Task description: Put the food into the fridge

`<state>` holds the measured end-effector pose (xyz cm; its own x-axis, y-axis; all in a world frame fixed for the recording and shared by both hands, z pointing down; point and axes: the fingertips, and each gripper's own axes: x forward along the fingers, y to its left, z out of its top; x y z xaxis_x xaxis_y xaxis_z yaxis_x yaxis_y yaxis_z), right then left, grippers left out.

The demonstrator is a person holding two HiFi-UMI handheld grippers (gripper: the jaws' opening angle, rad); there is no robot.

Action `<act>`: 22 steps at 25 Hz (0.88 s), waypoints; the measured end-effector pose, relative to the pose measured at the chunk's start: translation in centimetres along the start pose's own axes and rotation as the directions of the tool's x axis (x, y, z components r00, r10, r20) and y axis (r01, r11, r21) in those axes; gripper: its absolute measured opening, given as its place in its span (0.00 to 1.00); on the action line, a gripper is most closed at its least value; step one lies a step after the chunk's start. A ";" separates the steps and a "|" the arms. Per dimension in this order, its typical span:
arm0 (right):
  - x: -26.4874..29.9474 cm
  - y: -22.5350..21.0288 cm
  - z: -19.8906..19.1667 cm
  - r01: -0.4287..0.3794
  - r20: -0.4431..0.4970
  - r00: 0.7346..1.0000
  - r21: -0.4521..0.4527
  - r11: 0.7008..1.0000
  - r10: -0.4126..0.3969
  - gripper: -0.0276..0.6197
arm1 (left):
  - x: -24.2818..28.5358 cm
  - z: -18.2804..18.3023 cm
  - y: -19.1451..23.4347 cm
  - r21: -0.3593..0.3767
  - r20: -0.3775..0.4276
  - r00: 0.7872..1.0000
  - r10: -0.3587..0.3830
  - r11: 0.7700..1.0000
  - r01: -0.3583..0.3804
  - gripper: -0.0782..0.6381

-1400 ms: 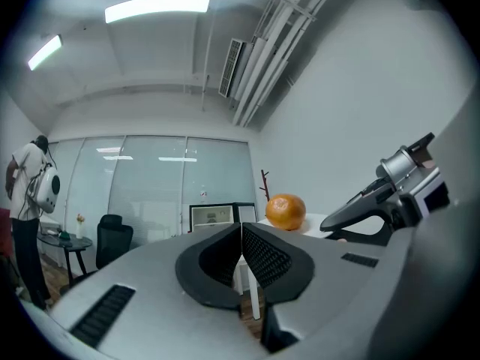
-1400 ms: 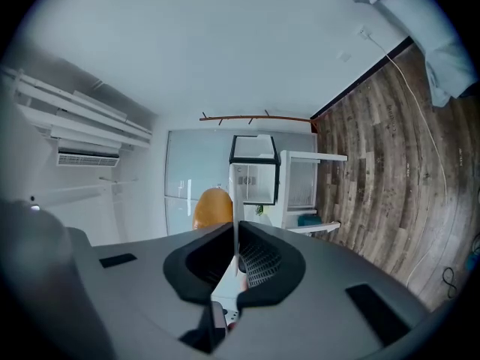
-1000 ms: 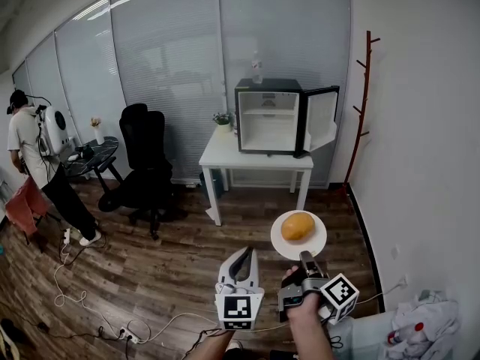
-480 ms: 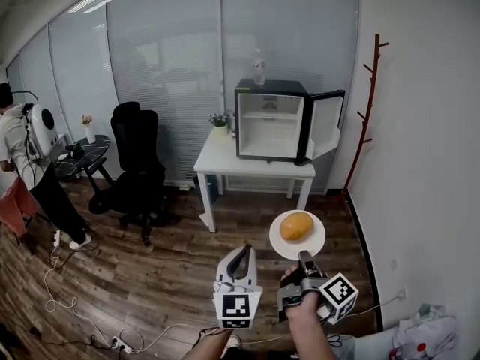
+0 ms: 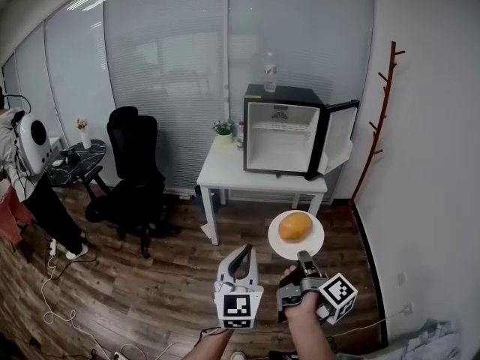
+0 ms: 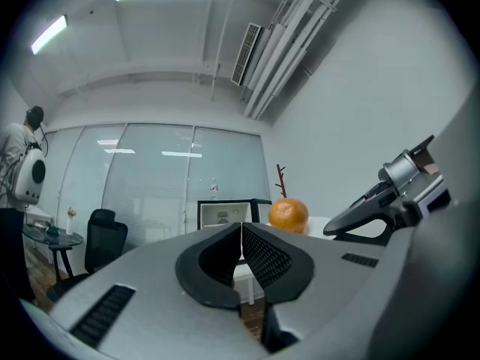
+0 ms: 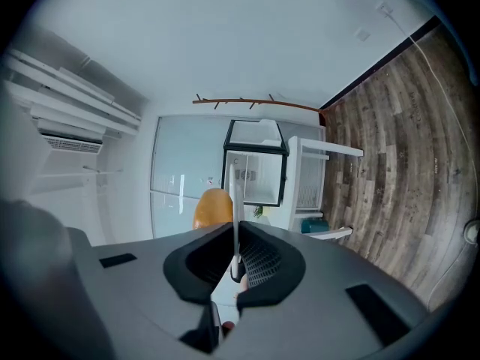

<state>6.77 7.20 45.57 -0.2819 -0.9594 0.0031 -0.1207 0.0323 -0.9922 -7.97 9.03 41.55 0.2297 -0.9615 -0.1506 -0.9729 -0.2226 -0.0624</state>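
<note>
A white plate [image 5: 309,244] carries a round orange food [image 5: 295,226]. My right gripper [image 5: 303,260] is shut on the plate's near rim and holds it level in mid-air. In the right gripper view the plate [image 7: 235,201] shows edge-on between the jaws of the right gripper [image 7: 236,240], with the orange food [image 7: 214,208] behind it. My left gripper [image 5: 241,256] hangs beside the plate, shut and empty; its pads meet at the left gripper [image 6: 241,228]. The black mini fridge [image 5: 284,129] stands on a white table [image 5: 226,172] ahead, its door [image 5: 340,136] swung open to the right.
A water bottle [image 5: 269,71] stands on the fridge and a small plant [image 5: 223,130] beside it. A black office chair [image 5: 133,166] sits left of the table. A person [image 5: 21,163] stands at the far left by a side table [image 5: 73,160]. A coat rack [image 5: 380,113] lines the right wall.
The fridge and table now look a little larger and sit further right in the head view. The person at the left has slid toward the frame's edge. Both grippers hold their pose.
</note>
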 end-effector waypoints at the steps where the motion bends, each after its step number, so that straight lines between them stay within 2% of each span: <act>1: 0.8 0.1 -0.1 -0.001 0.005 1.000 0.000 1.000 0.001 0.10 | 0.7 -0.1 0.6 -0.001 0.001 1.000 -0.003 1.000 0.003 0.15; 6: 4.4 0.3 -0.5 -0.003 0.027 1.000 -0.001 1.000 0.003 0.10 | 3.8 -0.7 3.0 -0.004 0.003 1.000 -0.019 1.000 0.019 0.15; 11: 6.8 -0.3 0.2 0.005 0.047 0.999 0.005 1.000 -0.006 0.10 | 6.6 -1.7 3.6 -0.010 0.002 0.999 -0.040 0.999 0.040 0.15; 22: 15.9 -0.9 5.4 -0.007 0.045 0.999 0.018 1.000 0.006 0.10 | 16.8 -3.0 3.2 0.002 0.013 0.999 -0.045 0.999 0.045 0.15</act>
<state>7.57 -9.64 45.88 -0.2391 -0.9710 -0.0082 -0.1015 0.0334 -0.9943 -7.27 -8.27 41.76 0.2736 -0.9484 -0.1602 -0.9615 -0.2654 -0.0711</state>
